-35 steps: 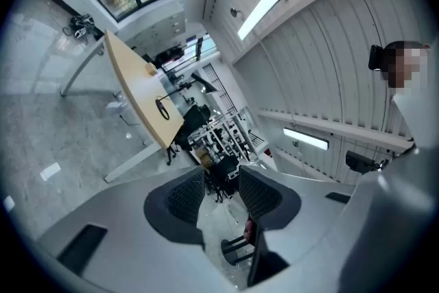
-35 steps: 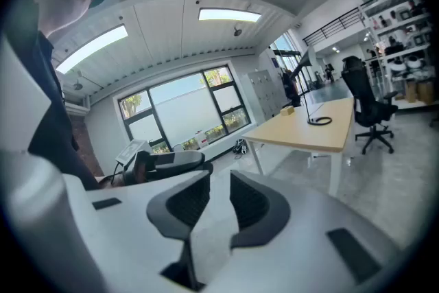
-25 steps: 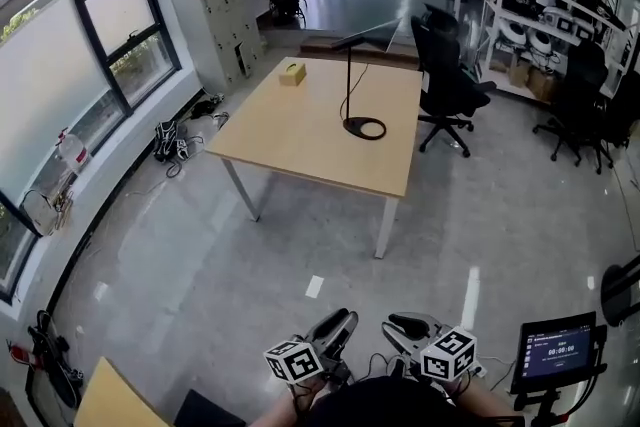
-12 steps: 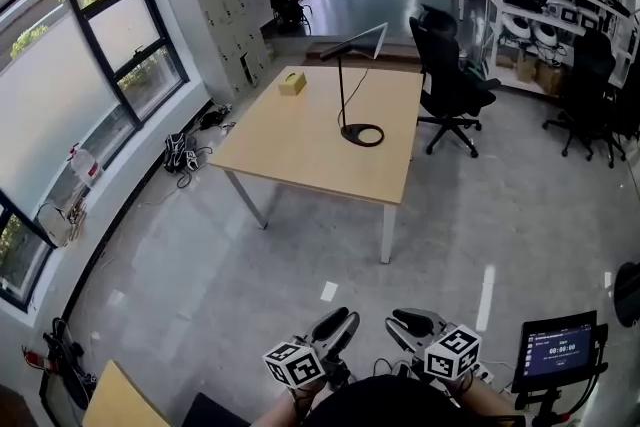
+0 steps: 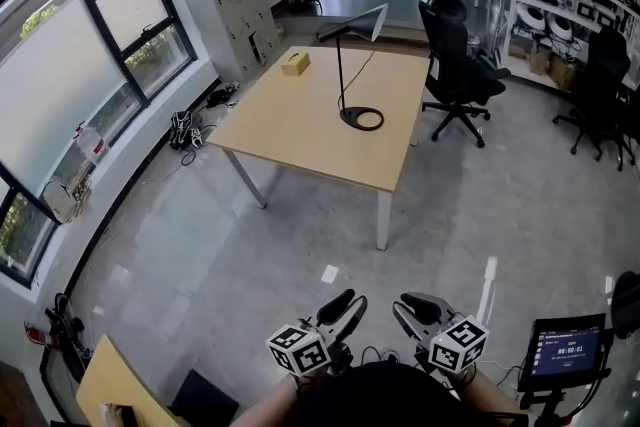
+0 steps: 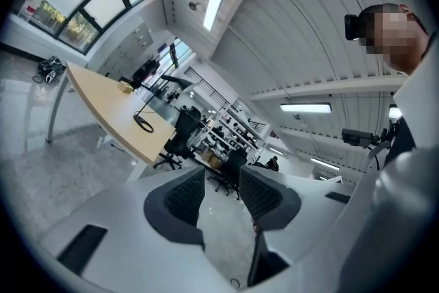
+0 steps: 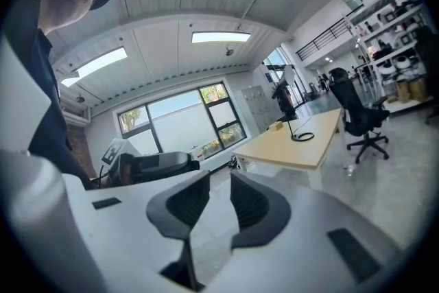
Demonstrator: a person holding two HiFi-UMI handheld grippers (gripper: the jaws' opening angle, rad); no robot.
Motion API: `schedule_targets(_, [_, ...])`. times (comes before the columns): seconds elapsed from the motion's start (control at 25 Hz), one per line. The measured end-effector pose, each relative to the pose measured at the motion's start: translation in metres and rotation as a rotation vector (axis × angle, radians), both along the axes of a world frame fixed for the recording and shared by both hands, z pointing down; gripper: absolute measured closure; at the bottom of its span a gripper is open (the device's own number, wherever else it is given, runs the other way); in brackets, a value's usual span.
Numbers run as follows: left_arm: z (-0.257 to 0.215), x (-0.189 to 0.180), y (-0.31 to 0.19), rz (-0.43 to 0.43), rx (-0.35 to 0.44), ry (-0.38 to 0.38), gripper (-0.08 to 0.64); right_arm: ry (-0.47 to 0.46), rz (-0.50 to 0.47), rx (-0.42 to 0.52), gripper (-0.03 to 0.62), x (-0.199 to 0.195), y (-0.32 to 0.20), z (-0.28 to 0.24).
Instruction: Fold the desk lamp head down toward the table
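Black desk lamp [image 5: 340, 80] is standing on the light wooden counter [image 5: 290, 125], with its ring-shaped base resting toward the counter's right edge and near the far end. Its thin stem is rising upright, and the long flat head is stretching out roughly level above the counter's far part, raised rather than folded down. A small tan box [image 5: 294, 63] is sitting on the counter near its far left corner. A black office chair [image 5: 455, 65] is standing on the floor just beside the counter's far right side.

Both tools are hovering well apart from the counter, off its near end and close to the person's body. The left hand-held gripper [image 5: 348, 303] is pointing toward the counter with its jaws standing a little apart and nothing between them. The right hand-held gripper [image 5: 411, 307] is likewise showing a narrow gap between its jaws and is gripping nothing. Neither one is touching the lamp.
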State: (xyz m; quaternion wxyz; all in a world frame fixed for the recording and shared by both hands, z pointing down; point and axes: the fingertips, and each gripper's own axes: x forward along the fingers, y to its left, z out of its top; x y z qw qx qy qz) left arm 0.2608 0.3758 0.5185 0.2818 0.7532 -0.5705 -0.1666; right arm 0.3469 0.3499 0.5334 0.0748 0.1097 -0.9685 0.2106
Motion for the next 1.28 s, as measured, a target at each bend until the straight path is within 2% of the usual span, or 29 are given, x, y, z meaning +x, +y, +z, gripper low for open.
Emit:
schedule_targets(0.24, [0.009, 0.021, 0.008, -0.009, -0.047, 0.026, 0.397, 0.007, -0.007, -0.047, 0.499, 0.02, 0.006, 0.005])
schedule_targets(0.44, [0.025, 0.001, -0.002, -0.054, -0.068, 0.068, 0.397, 0.022, -0.008, -0.065, 0.499, 0.008, -0.009, 0.018])
schedule_targets(0.64, [0.029, -0.016, -0.015, -0.039, -0.074, 0.087, 0.397, 0.047, 0.018, -0.08, 0.499, -0.007, -0.023, 0.023])
schedule_targets(0.8, [0.029, -0.047, -0.036, -0.021, -0.066, 0.095, 0.397, 0.065, 0.05, -0.09, 0.499, -0.034, -0.041, 0.026])
schedule_targets(1.12, [0.026, -0.124, -0.077, 0.058, -0.044, 0.091, 0.397, 0.092, 0.11, -0.064, 0.499, -0.116, -0.075, 0.023])
schedule_targets(1.28, [0.028, -0.167, -0.085, 0.067, -0.036, 0.114, 0.397, 0.118, 0.13, -0.061, 0.499, -0.154, -0.082, 0.023])
